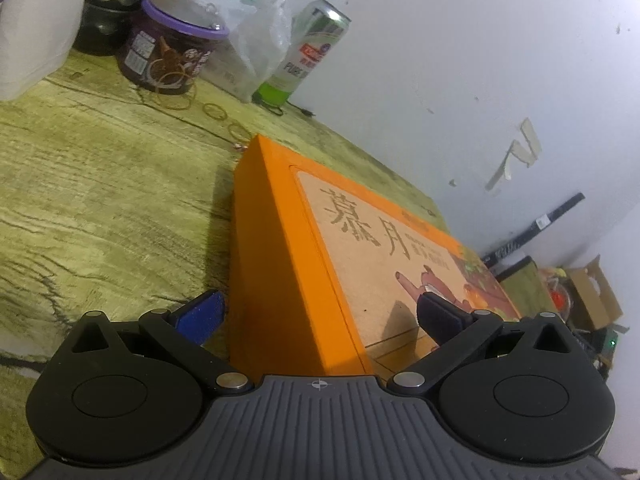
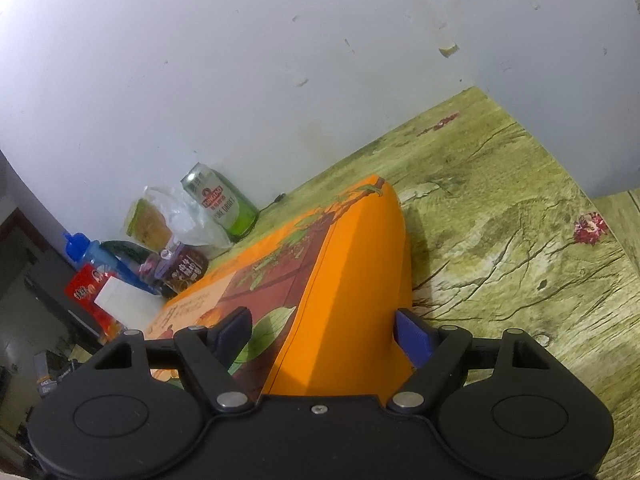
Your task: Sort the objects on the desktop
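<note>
Both jaws clamp orange box ends; purple-lidded jar closed, contents unseen.

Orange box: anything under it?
The orange box lies flat on the wood-grain table. Only tabletop shows around its base; whatever sits beneath is covered. Both grippers straddle its edges.

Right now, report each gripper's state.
Left gripper: clamped across a corner of the orange box.
Right gripper: clamped across another corner of the same box.
</note>
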The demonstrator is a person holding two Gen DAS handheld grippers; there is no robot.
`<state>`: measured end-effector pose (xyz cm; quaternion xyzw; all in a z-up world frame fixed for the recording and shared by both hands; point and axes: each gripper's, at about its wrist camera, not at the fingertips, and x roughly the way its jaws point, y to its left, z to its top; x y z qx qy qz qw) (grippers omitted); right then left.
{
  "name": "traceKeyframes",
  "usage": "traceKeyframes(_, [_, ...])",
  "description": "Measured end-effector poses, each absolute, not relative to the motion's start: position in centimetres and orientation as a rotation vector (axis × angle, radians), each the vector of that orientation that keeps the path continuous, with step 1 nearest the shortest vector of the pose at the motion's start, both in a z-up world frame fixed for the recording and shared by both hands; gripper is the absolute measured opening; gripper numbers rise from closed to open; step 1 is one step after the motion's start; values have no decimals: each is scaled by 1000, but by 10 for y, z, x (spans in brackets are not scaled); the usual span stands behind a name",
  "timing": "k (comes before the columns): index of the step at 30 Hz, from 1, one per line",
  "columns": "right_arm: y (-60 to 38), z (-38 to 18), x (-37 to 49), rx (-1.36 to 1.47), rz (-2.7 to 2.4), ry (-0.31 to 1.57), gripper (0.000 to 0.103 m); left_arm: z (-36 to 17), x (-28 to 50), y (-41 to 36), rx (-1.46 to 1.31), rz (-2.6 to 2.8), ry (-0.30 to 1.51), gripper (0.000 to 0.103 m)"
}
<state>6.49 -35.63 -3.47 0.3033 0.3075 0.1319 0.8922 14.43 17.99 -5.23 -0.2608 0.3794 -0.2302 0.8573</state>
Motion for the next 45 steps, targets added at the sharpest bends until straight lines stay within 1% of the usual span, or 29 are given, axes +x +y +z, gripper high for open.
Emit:
traceKeyframes(3, [-355,-34,66,614,260,676,76,-53,144,180,-545,-472,823,103])
traceKeyframes(9, [-363,-38,70,677,307,755,78,-62,152,190,-626,-505,903,103])
traceKeyframes(17, [-357,-29,67,610,328,780,76,-59,161,191,-601,-527,974,103])
traceKeyframes(23, [-358,-27,67,613,331,761,76,-50,158,178,-528,-550,955,103])
traceKeyframes(27, [-357,-20,65,605,323,725,76,-46,154,180,-538,-566,917,100])
traceKeyframes(36, [-351,-10,59,573,327,675,76,-39,146,178,-504,-573,886,100])
traceKeyframes(38, [-347,-8,59,565,344,671,74,-40,146,177,-491,-555,893,101])
traceKeyframes(42, [-343,-9,59,547,338,678,74,-51,148,178,-504,-545,933,102])
traceKeyframes(45, [-353,-14,60,598,353,667,68,-59,150,184,-571,-569,954,101])
